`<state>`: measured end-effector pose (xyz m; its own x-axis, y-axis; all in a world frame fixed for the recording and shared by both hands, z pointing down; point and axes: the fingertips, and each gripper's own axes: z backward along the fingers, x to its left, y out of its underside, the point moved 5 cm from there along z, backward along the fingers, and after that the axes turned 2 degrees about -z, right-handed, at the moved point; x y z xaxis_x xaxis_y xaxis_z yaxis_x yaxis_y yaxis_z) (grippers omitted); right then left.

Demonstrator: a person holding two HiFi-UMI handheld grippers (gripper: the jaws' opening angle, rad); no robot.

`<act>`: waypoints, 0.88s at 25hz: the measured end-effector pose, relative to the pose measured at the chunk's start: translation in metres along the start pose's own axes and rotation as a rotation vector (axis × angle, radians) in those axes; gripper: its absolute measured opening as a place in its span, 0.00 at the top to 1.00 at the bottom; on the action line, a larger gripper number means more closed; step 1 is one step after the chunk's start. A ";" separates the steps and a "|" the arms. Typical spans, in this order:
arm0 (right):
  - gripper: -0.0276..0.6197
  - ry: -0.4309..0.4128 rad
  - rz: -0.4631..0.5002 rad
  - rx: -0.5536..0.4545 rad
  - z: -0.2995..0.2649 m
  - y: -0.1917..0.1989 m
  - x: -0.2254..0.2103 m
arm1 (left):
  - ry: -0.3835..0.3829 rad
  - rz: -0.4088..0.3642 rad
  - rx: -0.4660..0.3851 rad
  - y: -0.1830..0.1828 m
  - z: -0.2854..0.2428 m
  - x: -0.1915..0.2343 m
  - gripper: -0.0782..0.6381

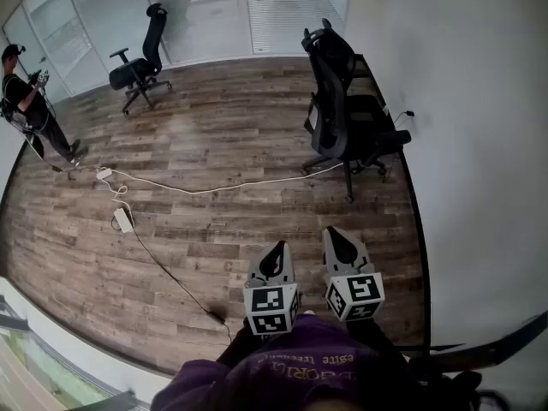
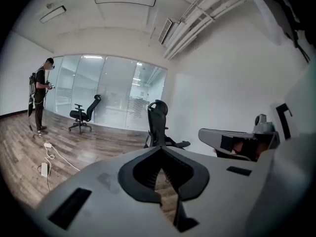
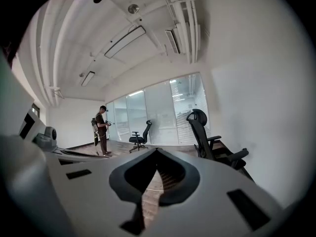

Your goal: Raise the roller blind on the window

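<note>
Left gripper (image 1: pixel 277 248) and right gripper (image 1: pixel 335 232) sit low centre in the head view, side by side, near each other but not touching. Both aim out over the floor, tipped slightly down. Reads as a carry pose: nothing to work on is within reach, so the task looks not yet begun. Left jaws are pressed together, tips meeting, nothing between them. Right jaws are likewise closed on nothing in the right gripper view. Closed and empty suits walking up to a blind.

Roller blind: cannot pick it out in any view. A strip of window (image 1: pixel 38 375) shows at lower left of the head view, glass with green behind it. No blind fabric or cord is visible there. A slatted blind (image 1: pixel 287 2) hangs behind the glass partition (image 1: pixel 111 11) at top centre; cannot tell if that is the target.

Materials:
- **Grippers:** matte grey moulded shells, with black ribbed pads forming a pointed teardrop opening.
- **Marker cube** (image 1: pixel 272 308)**:** white with black squares, one on each gripper.
- **Floor** (image 1: pixel 214 135)**:** wood-look planks, mixed browns, matte.
- **Office chair** (image 1: pixel 338 101)**:** black, mesh-backed, right of centre beside the plain white wall (image 1: pixel 479 144).
- **Second chair** (image 1: pixel 141 58)**:** upper left.
- **White cable** (image 1: pixel 214 187)**:** snakes to a power strip (image 1: pixel 124 220), probably a trip risk.
- **Person** (image 1: pixel 26 101)**:** stands upper left, well apart.
</note>
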<state>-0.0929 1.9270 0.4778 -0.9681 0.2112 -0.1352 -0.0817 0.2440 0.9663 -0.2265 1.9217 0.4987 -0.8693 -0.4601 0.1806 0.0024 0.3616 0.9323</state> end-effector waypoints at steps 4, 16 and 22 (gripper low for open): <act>0.96 0.006 0.009 -0.005 0.002 -0.004 -0.001 | 0.005 0.003 -0.005 0.000 0.001 -0.002 0.89; 0.96 0.021 -0.018 0.000 0.006 0.000 0.000 | -0.002 0.017 -0.002 0.003 0.009 -0.003 0.89; 0.96 0.009 -0.049 -0.019 -0.001 0.000 0.016 | -0.051 0.056 -0.003 0.007 0.022 0.017 0.89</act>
<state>-0.1087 1.9298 0.4761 -0.9649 0.1911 -0.1804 -0.1333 0.2358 0.9626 -0.2517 1.9340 0.5012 -0.8920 -0.3969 0.2163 0.0530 0.3835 0.9220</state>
